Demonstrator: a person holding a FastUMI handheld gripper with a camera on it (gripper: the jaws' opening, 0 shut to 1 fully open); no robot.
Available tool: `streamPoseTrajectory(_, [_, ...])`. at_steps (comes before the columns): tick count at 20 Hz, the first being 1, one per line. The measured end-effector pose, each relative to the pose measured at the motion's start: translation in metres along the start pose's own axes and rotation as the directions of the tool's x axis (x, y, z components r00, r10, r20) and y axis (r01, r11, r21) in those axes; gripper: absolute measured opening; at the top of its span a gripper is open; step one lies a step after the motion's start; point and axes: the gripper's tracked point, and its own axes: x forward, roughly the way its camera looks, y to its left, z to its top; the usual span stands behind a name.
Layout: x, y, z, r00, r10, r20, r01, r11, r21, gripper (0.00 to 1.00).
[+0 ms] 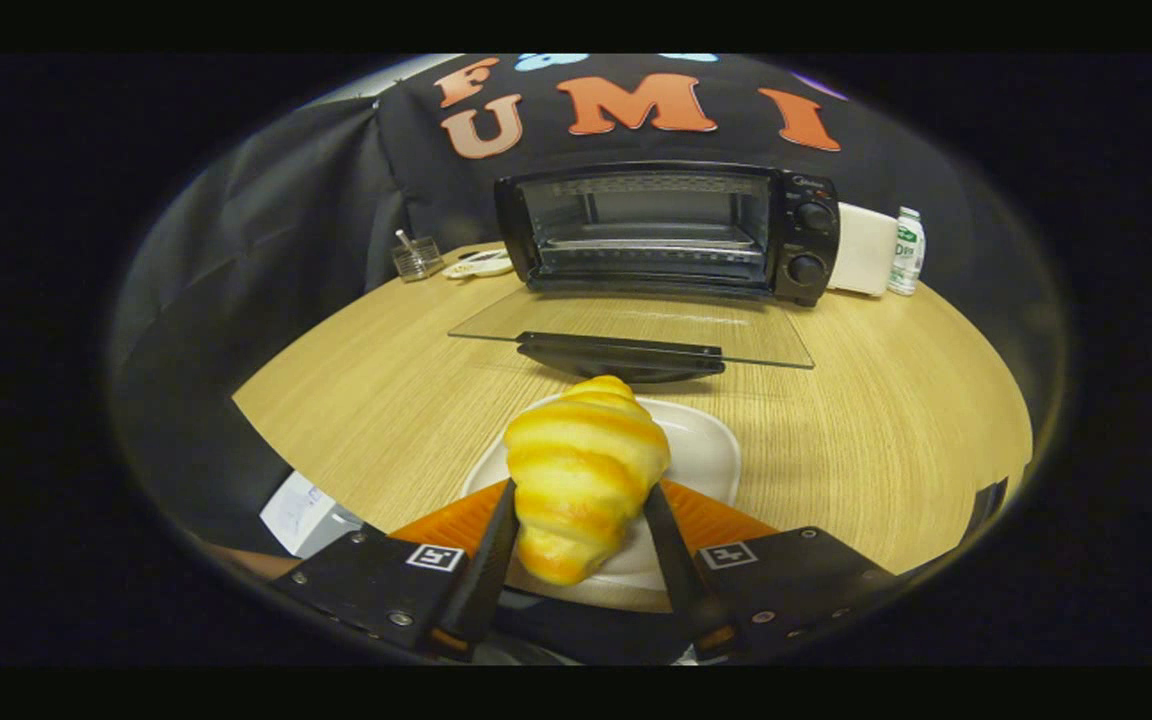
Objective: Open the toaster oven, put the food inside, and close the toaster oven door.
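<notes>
Tongs [581, 520] clamped on the croissant [584, 475] above the plate [706, 450], its long axis pointing straight ahead toward the open toaster oven [666, 232] across the bench [886, 430].

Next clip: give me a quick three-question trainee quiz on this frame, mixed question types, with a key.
1. True or false: the toaster oven door is shut.
2. What is the gripper closed on?
A. croissant
B. bottle
C. glass jar
3. Fill in: the white plate sits on the table, just ahead of the open ____.

Key
1. False: it lies folded down, flat and open.
2. A: both fingers press its sides.
3. Door.
</notes>
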Motion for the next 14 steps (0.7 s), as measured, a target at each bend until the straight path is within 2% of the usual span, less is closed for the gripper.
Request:
streamPoseTrajectory(3, [-0.010, 0.002, 0.017, 0.996, 0.062, 0.071, -0.068, 0.994, 0.083, 0.70])
streamPoseTrajectory(7, [-0.014, 0.011, 0.051, 0.969, 0.145, 0.200, -0.183, 0.965, 0.188, 0.70])
streamPoseTrajectory(14, [0.009, 0.012, 0.118, 0.915, 0.188, 0.356, -0.301, 0.907, 0.295, 0.68])
